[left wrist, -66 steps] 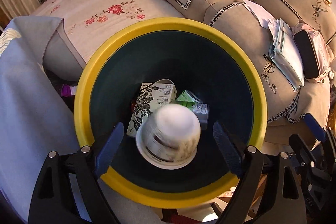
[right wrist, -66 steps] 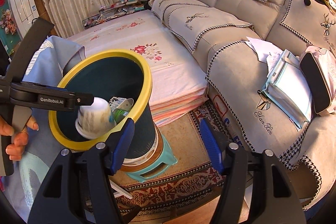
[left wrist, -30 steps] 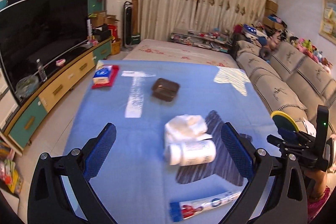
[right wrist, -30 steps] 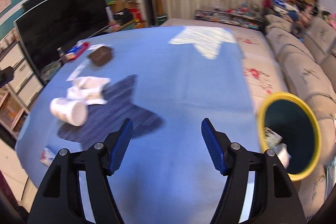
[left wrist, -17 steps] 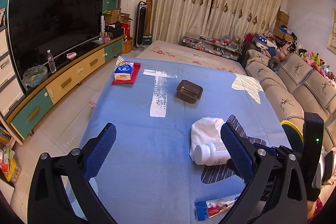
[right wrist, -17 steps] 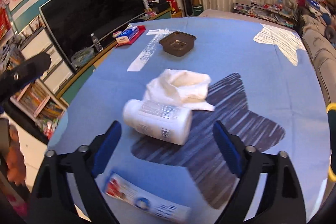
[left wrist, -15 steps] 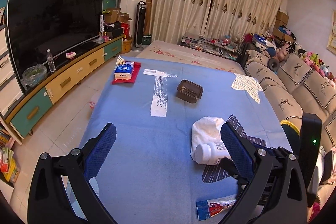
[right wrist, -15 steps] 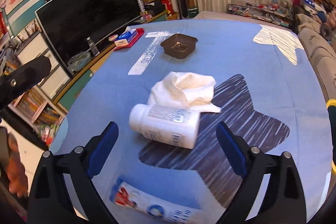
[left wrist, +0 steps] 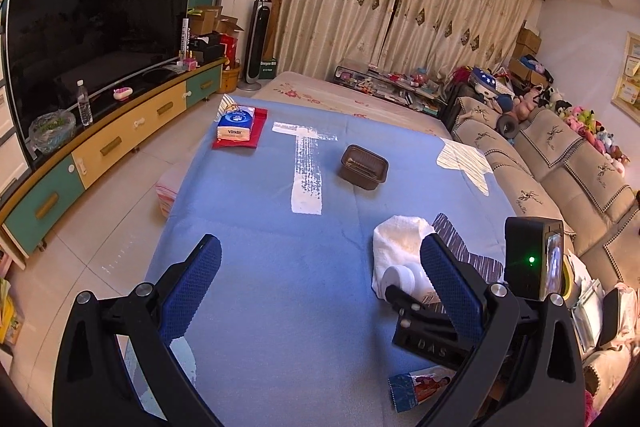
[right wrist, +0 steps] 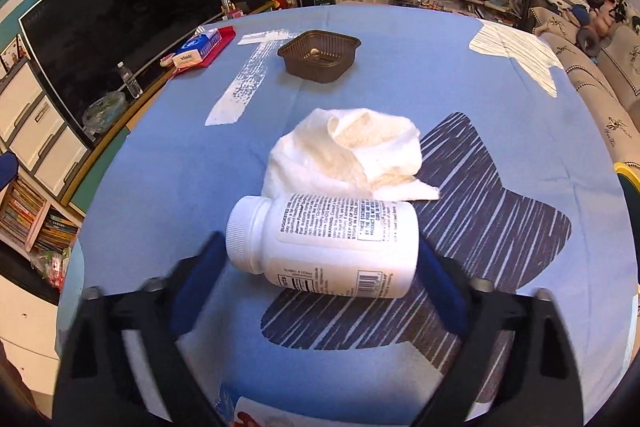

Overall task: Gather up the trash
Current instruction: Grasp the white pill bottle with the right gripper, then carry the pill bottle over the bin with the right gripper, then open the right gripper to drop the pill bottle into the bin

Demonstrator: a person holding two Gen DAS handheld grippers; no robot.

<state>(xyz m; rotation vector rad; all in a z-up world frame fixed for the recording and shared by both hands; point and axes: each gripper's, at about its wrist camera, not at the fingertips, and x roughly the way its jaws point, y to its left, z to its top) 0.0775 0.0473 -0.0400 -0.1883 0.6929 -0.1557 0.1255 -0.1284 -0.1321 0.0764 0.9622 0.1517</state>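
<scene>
A white pill bottle (right wrist: 324,247) lies on its side on the blue table cloth (right wrist: 400,79), its cap to the left. My right gripper (right wrist: 320,279) is open, its jaws on either side of the bottle, not closed on it. A crumpled white tissue (right wrist: 352,151) lies just behind the bottle. A brown plastic tray (right wrist: 318,55) stands farther back. My left gripper (left wrist: 320,291) is open and empty above the table, left of the bottle (left wrist: 400,281). A printed wrapper (left wrist: 420,385) lies at the near edge.
A tissue pack (left wrist: 236,125) on a red mat sits at the table's far left corner. The yellow-rimmed bin (right wrist: 628,179) shows at the right edge. A TV unit (left wrist: 80,131) runs along the left, a sofa (left wrist: 560,155) along the right.
My left gripper dropped a paper cup in the bin, then both grippers swung back to the table. My right gripper has moved in low so its open jaws now flank the bottle.
</scene>
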